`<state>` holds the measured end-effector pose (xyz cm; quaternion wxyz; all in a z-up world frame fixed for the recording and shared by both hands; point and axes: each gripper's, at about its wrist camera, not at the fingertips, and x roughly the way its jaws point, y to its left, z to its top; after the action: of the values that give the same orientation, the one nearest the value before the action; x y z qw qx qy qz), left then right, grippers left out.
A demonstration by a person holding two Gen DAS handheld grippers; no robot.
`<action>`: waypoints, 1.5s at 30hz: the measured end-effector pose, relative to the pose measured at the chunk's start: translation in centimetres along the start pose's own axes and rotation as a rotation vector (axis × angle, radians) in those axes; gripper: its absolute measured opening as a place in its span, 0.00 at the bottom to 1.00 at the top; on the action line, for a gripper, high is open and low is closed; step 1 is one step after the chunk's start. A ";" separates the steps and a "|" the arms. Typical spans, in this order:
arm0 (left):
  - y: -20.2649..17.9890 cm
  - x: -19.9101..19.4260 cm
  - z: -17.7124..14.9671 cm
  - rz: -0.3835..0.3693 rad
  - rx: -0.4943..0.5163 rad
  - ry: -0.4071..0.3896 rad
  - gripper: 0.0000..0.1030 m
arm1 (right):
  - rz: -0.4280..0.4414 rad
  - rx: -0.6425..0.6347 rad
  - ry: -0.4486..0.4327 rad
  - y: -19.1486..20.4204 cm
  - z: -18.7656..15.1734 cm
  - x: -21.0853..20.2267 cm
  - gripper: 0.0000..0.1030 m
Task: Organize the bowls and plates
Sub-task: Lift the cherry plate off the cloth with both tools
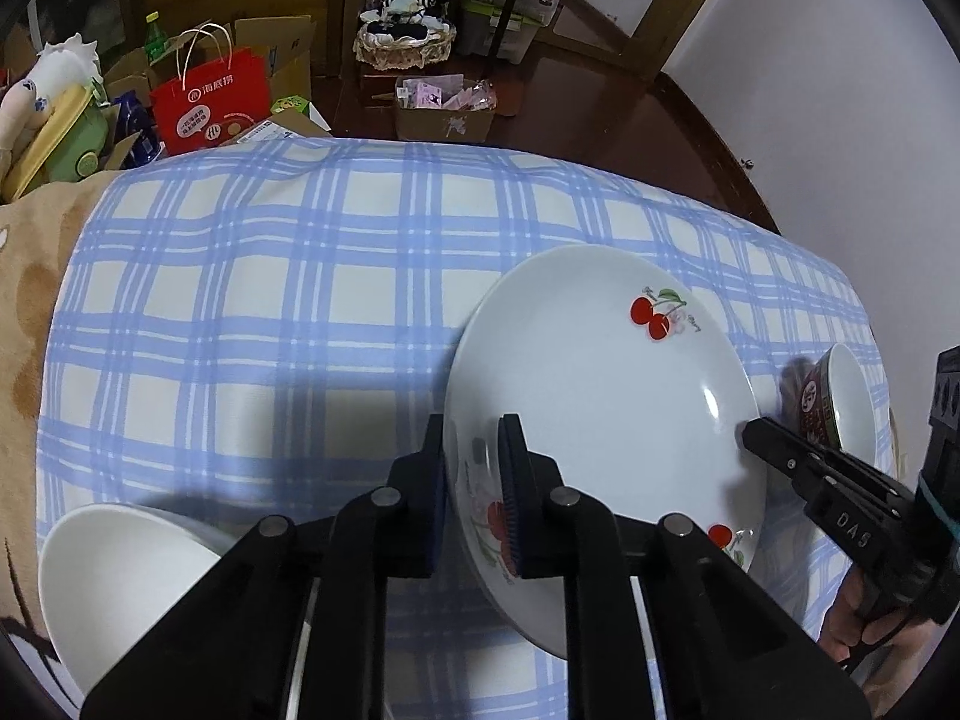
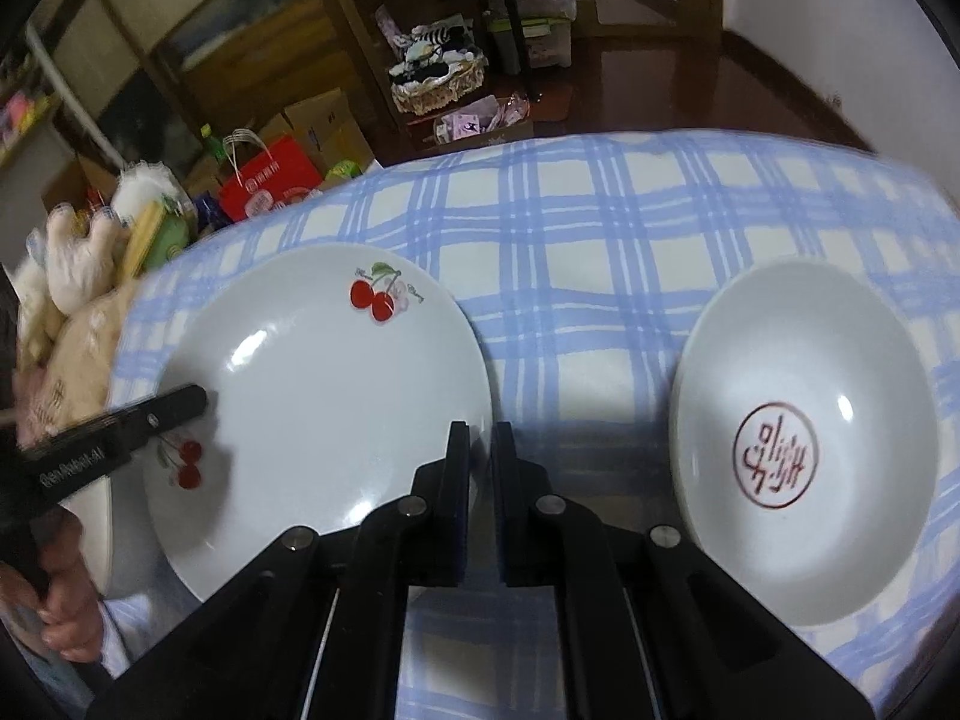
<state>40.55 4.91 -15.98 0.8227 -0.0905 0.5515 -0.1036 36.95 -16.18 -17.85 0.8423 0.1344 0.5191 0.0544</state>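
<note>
A white plate with red cherries (image 1: pixel 600 384) is tilted up off the blue checked cloth. My left gripper (image 1: pixel 477 450) is shut on its near rim. The plate also shows in the right wrist view (image 2: pixel 324 396), where my right gripper (image 2: pixel 480 450) clamps its right rim, the jaws nearly closed. That gripper shows in the left wrist view (image 1: pixel 780 450) at the plate's right edge. A white bowl with a red seal mark (image 2: pixel 804 438) sits to the right; its red patterned outside shows in the left wrist view (image 1: pixel 840 402). A plain white bowl (image 1: pixel 120 582) lies at the lower left.
The blue checked cloth (image 1: pixel 270 300) covers a soft raised surface over a tan blanket (image 1: pixel 36 276). Beyond its far edge stand a red paper bag (image 1: pixel 210 96), cardboard boxes (image 1: pixel 444 114), a basket (image 1: pixel 402 42) and shelves. Plush toys (image 2: pixel 72 264) lie at the left.
</note>
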 end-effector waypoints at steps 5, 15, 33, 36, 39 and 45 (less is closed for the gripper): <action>0.2 -0.3 -0.2 -0.040 -0.040 0.001 0.15 | 0.044 0.034 -0.007 -0.6 -0.2 -0.3 0.06; -0.5 -0.3 -0.6 0.003 -0.016 0.012 0.15 | 0.091 0.053 0.016 -1.4 -0.6 -0.5 0.06; -1.0 -1.5 -0.2 0.000 0.000 0.011 0.15 | 0.059 0.046 -0.001 -0.8 -0.5 -1.9 0.07; -1.3 -2.5 -0.4 -0.019 0.002 0.007 0.15 | 0.061 0.048 -0.015 -0.8 -0.5 -3.1 0.07; -1.6 -3.5 -0.6 -0.021 -0.002 -0.003 0.15 | 0.056 0.039 -0.027 -0.5 -0.8 -4.5 0.07; -2.4 -6.5 -1.4 -0.032 0.015 -0.018 0.15 | 0.084 0.059 -0.042 -0.5 -1.6 -7.4 0.07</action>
<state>36.67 4.26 -10.10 0.8266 -0.0941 0.5417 -0.1202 32.12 -18.09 -12.27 0.8457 0.1822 0.4965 0.0717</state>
